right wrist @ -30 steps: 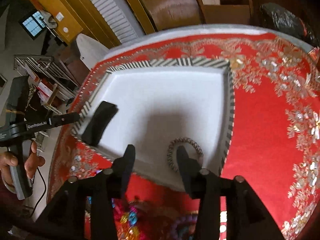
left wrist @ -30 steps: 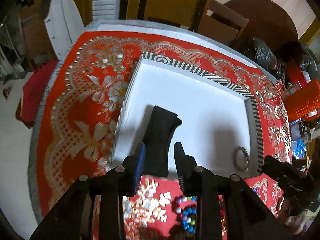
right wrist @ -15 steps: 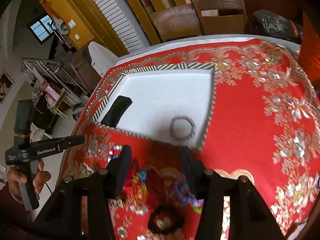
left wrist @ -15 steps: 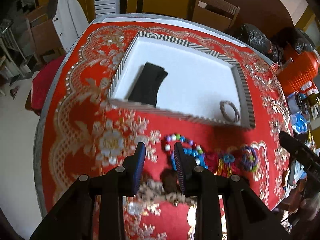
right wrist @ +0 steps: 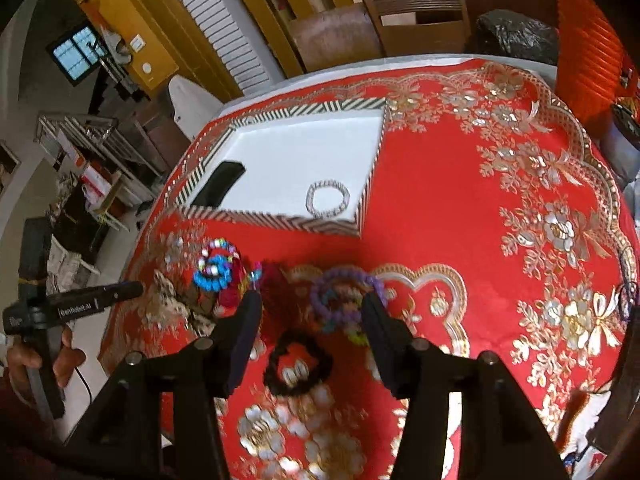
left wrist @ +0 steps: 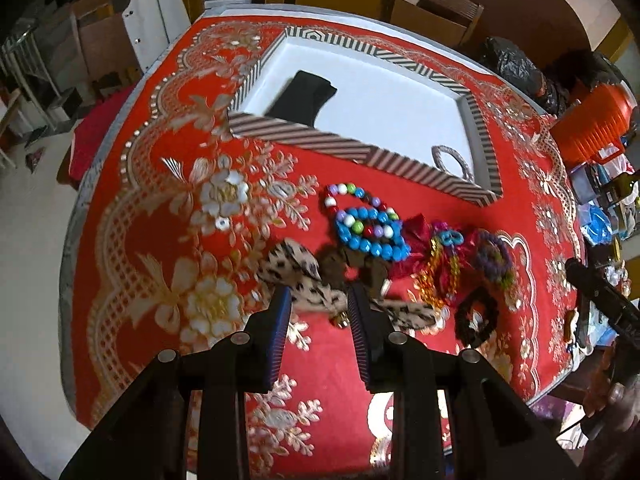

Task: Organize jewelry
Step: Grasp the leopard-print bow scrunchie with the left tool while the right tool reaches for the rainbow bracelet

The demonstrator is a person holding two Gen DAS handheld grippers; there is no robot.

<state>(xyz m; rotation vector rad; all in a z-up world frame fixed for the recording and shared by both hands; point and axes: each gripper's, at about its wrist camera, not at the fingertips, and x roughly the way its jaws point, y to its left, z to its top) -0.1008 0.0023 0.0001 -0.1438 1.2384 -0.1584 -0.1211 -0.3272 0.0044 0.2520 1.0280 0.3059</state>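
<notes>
A white tray with a striped rim holds a black pouch and a silver bracelet. In front of it lies a pile of jewelry: a blue bead bracelet, a leopard-print scrunchie, a purple bracelet and a black bracelet. My left gripper is open and empty above the leopard scrunchie. My right gripper is open and empty above the purple bracelet.
The round table wears a red and gold cloth. An orange container stands at the right edge. Wooden chairs stand behind the table. The other hand-held gripper shows at the left in the right wrist view.
Both grippers have pulled back from over the tray toward the front of the table. The jewelry pile has come into view beneath them. Both stayed open and empty.
</notes>
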